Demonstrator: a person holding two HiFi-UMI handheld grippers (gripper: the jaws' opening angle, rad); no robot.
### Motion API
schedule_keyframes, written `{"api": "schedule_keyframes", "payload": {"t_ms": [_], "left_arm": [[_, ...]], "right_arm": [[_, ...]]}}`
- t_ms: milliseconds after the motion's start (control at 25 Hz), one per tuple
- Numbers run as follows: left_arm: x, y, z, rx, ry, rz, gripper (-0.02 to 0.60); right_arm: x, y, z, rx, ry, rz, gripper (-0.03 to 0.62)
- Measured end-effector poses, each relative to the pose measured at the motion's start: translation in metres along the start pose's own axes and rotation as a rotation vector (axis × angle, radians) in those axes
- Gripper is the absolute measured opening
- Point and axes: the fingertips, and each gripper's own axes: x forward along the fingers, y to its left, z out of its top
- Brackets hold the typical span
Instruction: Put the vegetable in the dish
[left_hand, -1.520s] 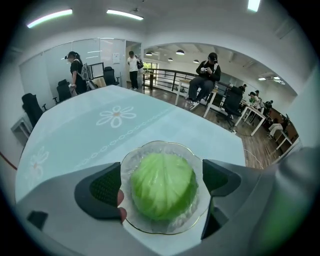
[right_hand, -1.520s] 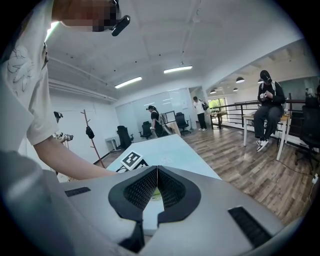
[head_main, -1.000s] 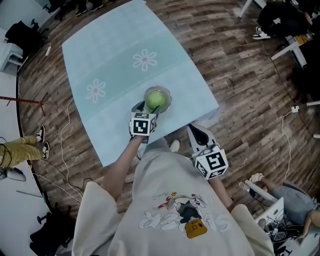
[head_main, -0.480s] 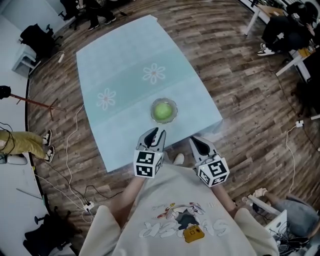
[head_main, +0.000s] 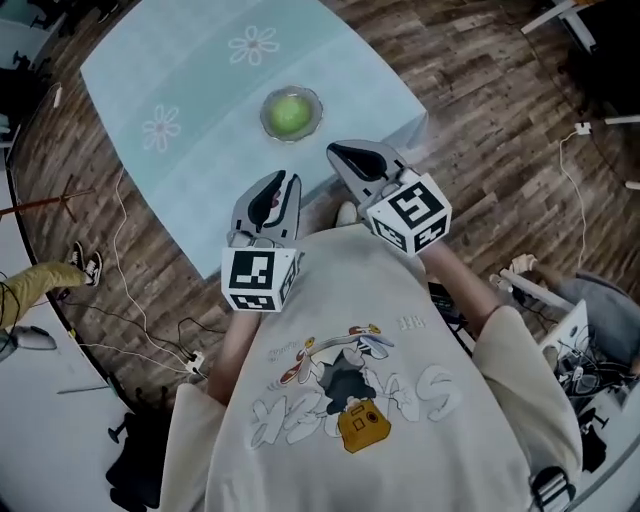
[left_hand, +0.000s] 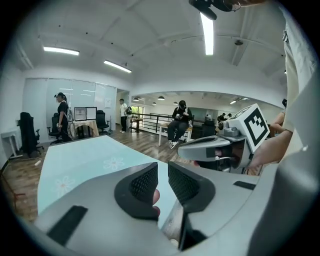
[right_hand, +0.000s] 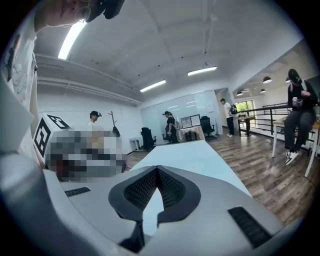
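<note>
A round green vegetable (head_main: 290, 114) lies in a small glass dish (head_main: 313, 103) on the pale blue table (head_main: 190, 70), near its front edge. Both grippers are held up in front of the person's chest, well back from the dish. My left gripper (head_main: 288, 180) (left_hand: 162, 172) is shut; its jaws have just been closing, with nothing between them. My right gripper (head_main: 338, 153) (right_hand: 157, 172) is shut and empty too, its pads meeting at the tips. The left gripper view catches the right gripper (left_hand: 207, 147) alongside, and the table (left_hand: 85, 160) ahead.
The tablecloth bears two flower prints (head_main: 253, 44). Wooden floor surrounds the table, with cables (head_main: 130, 330) at the left and a person's shoe (head_main: 85, 266). Several people, office chairs and desks stand in the background of the gripper views.
The left gripper has drawn back from the dish and risen to the chest, leaving the vegetable in the dish; its jaws have closed. The right gripper has risen a little too.
</note>
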Motion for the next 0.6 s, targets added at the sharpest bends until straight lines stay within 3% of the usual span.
{"api": "schedule_keyframes", "payload": {"t_ms": [240, 360, 600], "left_arm": [[-0.035, -0.008, 0.013, 0.003, -0.039, -0.025, 0.071], [-0.052, -0.01, 0.002, 0.024, -0.018, -0.024, 0.071], [-0.084, 0.012, -0.023, -0.045, -0.001, -0.033, 0.071]], "right_arm": [[0.003, 0.055, 0.015, -0.071, 0.023, 0.079, 0.018], [0.0, 0.068, 0.012, -0.03, 0.003, 0.06, 0.018], [0.0, 0.089, -0.003, 0.034, 0.004, 0.01, 0.018]]}}
